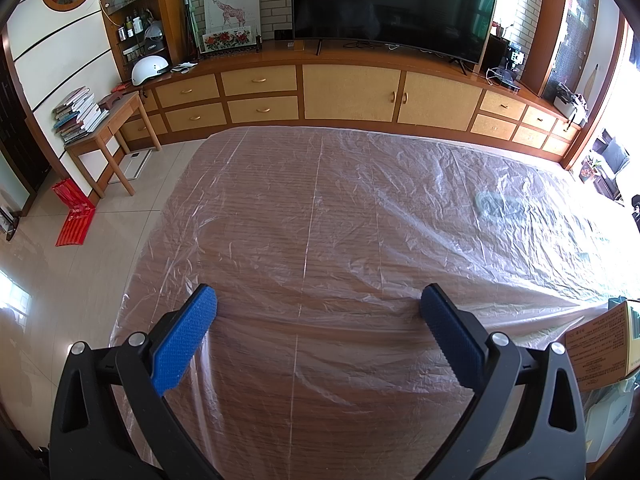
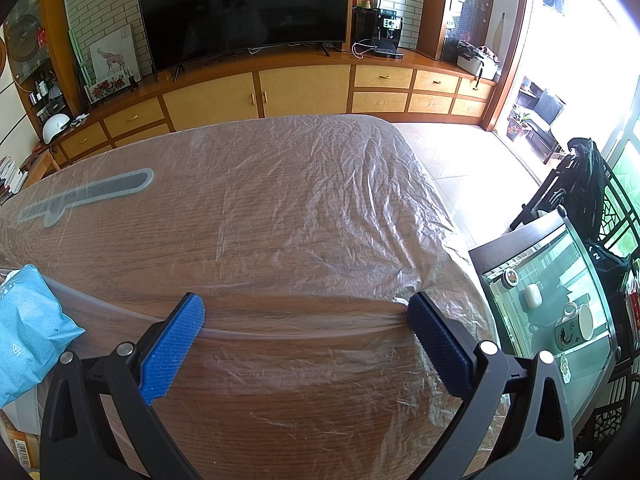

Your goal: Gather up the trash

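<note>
A wooden table [image 1: 280, 216] lies under a wrinkled clear plastic sheet [image 1: 420, 184]. My left gripper [image 1: 318, 290] hovers open above its near part, nothing between the blue pads. An orange-brown printed carton [image 1: 600, 344] pokes in at the right edge, beside the right finger. In the right wrist view my right gripper [image 2: 305, 299] is also open and holds nothing, over the same sheet [image 2: 320, 184]. A light blue packet [image 2: 28, 328] lies at the left edge, just left of the left finger. A flat grey strip [image 2: 84, 196] shows under the plastic.
A long cabinet [image 1: 352, 92] with a TV [image 1: 392, 4] runs behind the table. Left of the table are a small desk with books [image 1: 80, 114] and a red bag [image 1: 74, 216] on the floor. A glass side table [image 2: 560, 320] with a mug [image 2: 576, 326] stands to the right.
</note>
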Motion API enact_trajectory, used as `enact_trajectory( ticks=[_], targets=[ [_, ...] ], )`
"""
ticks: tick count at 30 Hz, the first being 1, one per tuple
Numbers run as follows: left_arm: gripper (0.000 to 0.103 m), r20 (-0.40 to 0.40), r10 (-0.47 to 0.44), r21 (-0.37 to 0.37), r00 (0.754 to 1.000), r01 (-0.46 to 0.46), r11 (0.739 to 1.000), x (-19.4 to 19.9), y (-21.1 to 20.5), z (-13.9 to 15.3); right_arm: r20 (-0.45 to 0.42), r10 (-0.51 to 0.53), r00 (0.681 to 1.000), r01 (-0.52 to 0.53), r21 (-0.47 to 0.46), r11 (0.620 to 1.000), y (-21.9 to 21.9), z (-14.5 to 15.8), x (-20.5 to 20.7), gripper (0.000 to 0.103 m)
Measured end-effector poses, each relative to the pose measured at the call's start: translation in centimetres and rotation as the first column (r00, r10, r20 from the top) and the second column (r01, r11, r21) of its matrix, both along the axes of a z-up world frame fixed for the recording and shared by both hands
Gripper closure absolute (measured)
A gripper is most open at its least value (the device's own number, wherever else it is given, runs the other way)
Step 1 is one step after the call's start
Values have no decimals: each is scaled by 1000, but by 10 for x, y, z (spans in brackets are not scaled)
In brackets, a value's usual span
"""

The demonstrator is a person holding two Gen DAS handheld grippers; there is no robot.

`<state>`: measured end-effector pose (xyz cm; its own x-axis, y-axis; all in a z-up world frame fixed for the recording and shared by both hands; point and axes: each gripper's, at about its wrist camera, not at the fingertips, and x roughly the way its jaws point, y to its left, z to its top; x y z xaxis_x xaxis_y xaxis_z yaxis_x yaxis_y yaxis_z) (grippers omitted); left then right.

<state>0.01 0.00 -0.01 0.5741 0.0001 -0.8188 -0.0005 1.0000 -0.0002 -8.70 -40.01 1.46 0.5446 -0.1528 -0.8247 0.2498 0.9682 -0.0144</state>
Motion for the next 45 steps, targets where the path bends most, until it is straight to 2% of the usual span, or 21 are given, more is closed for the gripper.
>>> enact_trajectory(
  ticks=[38, 40, 41, 43, 45],
  targets=[
    [1, -7, -2, 1, 1000, 2, 1000, -2, 3, 1, -17, -19, 1000, 19, 3, 1000, 3, 0, 3, 4],
    [1, -39, 14, 8, 999, -14, 1000, 0, 7, 5, -10, -54, 998, 54, 12, 998, 0, 6, 0, 4],
    [1, -21, 45, 11, 999, -45, 999, -3, 11, 10, 15, -64, 998, 63, 25, 998, -1, 19, -4, 4],
    [1, 43, 63, -43, 997, -62, 997, -12, 19, 29, 54, -53, 997, 52, 24, 998, 3, 42, -13, 4],
    [1, 86, 27, -108, 996, -18, 994, -22, 19, 49, 82, -15, 997, 15, 3, 1000, 10, 57, -24, 4]
  ],
)
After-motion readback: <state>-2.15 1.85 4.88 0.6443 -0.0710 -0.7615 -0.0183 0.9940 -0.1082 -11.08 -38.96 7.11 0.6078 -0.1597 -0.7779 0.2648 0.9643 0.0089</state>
